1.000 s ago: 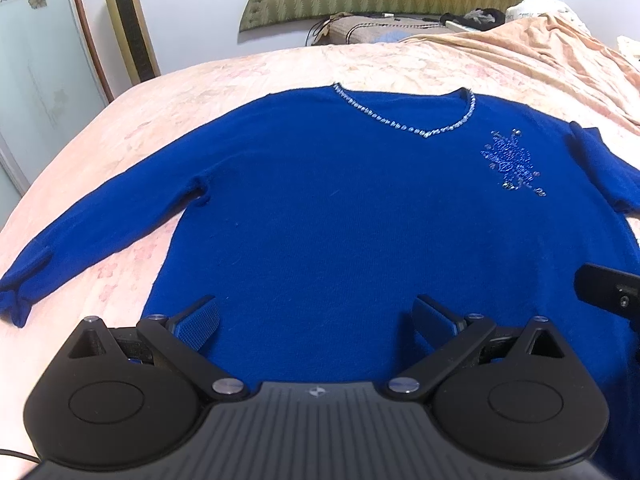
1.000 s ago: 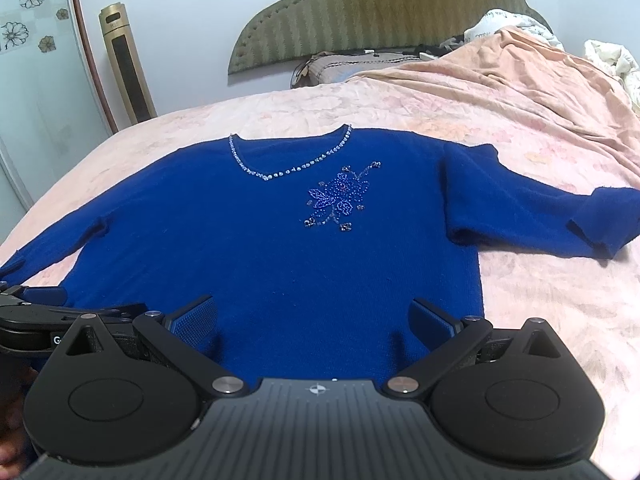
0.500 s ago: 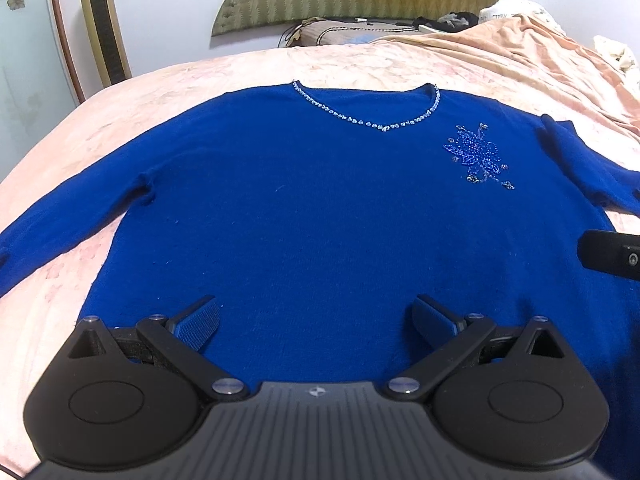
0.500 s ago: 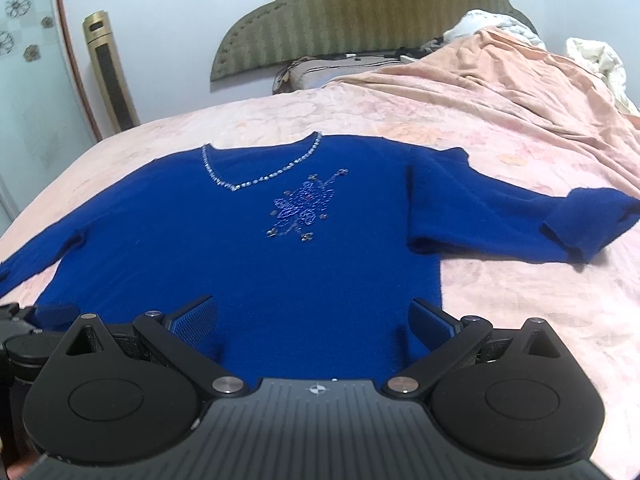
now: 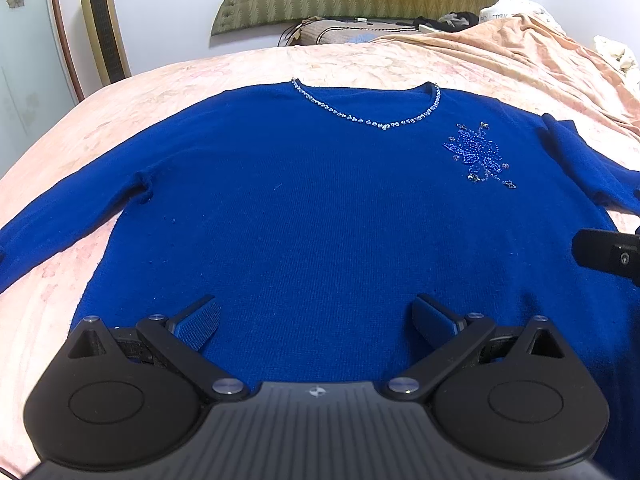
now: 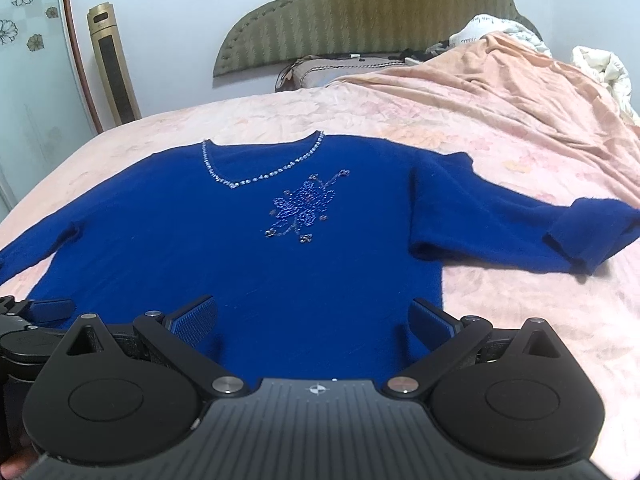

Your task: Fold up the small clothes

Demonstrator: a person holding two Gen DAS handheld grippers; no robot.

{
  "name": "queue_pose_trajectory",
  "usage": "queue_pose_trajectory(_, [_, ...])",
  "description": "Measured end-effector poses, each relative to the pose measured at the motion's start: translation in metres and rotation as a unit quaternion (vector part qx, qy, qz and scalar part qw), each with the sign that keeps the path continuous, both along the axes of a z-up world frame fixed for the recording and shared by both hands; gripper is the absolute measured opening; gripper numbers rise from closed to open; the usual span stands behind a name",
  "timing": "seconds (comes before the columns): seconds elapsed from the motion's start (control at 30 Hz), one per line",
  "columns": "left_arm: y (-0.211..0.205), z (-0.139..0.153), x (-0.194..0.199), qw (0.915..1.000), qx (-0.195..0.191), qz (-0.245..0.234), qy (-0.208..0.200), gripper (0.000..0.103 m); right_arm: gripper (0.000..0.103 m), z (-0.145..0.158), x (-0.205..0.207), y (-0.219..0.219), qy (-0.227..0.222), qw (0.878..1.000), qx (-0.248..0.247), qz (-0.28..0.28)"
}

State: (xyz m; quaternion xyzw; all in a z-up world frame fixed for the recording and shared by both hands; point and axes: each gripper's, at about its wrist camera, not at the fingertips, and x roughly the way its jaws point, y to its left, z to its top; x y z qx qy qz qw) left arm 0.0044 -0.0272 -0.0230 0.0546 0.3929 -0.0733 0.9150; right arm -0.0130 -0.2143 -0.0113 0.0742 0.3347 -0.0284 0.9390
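A royal blue sweater (image 5: 312,208) lies flat, front up, on the pink bed (image 5: 168,84), neckline away from me. It has a beaded V neckline (image 5: 372,120) and a beaded flower (image 5: 478,156). My left gripper (image 5: 316,320) is open and empty above the hem. My right gripper (image 6: 314,318) is open and empty above the hem's right part, the sweater (image 6: 240,248) spread before it. The right sleeve (image 6: 520,232) lies out with its cuff (image 6: 588,236) turned back. The left sleeve (image 5: 68,216) stretches off to the left. Each gripper shows at the edge of the other's view.
A rumpled peach blanket (image 6: 500,92) covers the bed's right side. A green headboard (image 6: 368,12) and a pillow (image 6: 340,68) are at the far end. A gold tower fan (image 6: 114,68) stands by the wall at left, next to a glass door (image 6: 28,100).
Both grippers have shifted a little and risen slightly over the hem; the sweater sits more centred in the left wrist view. The jaws stay open. The sweater has not moved.
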Motion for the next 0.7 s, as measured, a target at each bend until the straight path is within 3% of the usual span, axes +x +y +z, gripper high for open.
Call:
queue_pose_trajectory(0.4, [-0.001,-0.001,-0.001,1.0000,0.008,-0.002,-0.006,0.103,0.101,0.008,0.006,-0.010,-0.016,0.999,-0.045,0.004])
queue_pose_trajectory(0.57, [-0.001,-0.001,0.000,1.0000,0.004,-0.003,-0.005,0.103,0.101,0.017,0.014,-0.055,-0.041,0.992,-0.099,-0.068])
queue_pose_trajectory(0.7, [-0.001,-0.001,0.001,1.0000,0.005,-0.003,-0.005,0.103,0.097,0.009,0.026,-0.117,-0.028,0.983,-0.117,-0.140])
